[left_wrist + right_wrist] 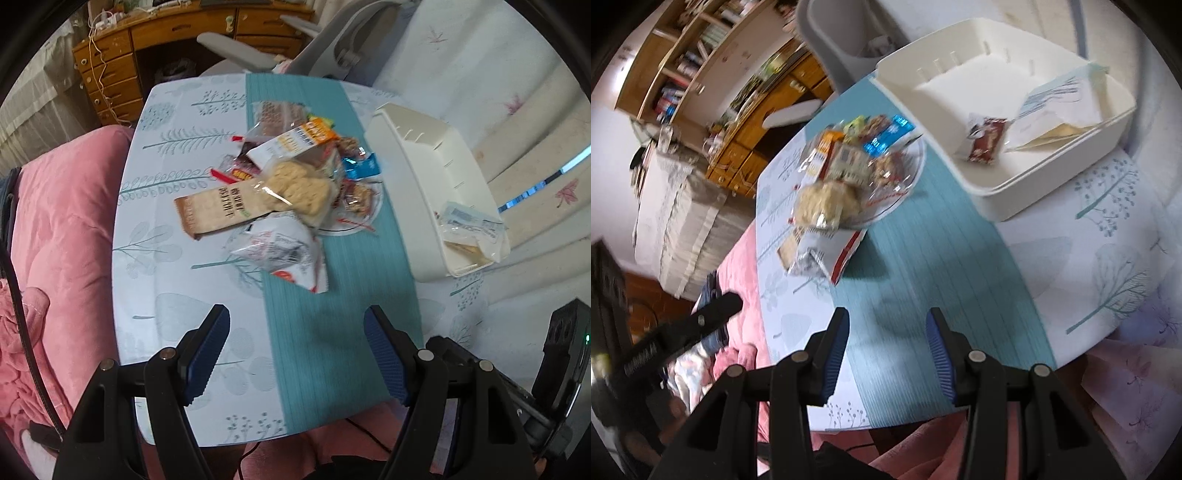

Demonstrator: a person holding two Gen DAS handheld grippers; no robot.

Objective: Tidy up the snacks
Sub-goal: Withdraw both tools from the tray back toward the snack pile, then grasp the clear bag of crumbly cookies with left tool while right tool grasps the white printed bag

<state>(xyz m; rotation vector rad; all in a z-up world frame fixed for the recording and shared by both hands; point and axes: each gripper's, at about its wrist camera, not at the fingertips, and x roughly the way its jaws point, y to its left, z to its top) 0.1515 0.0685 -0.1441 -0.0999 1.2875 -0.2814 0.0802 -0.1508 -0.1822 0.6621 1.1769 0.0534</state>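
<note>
My left claw [297,354] is spread wide with nothing in it. My right claw [886,354] is spread too, a bit less, and it holds nothing. Both hang over the bare blue mat [332,332] near my edge of the table [173,332]. The snack pile [288,184] sits farther in, on a glass plate [908,184]. The white bin [1052,173] is just beside it, by the table's far right edge, with a few packets inside.
</note>
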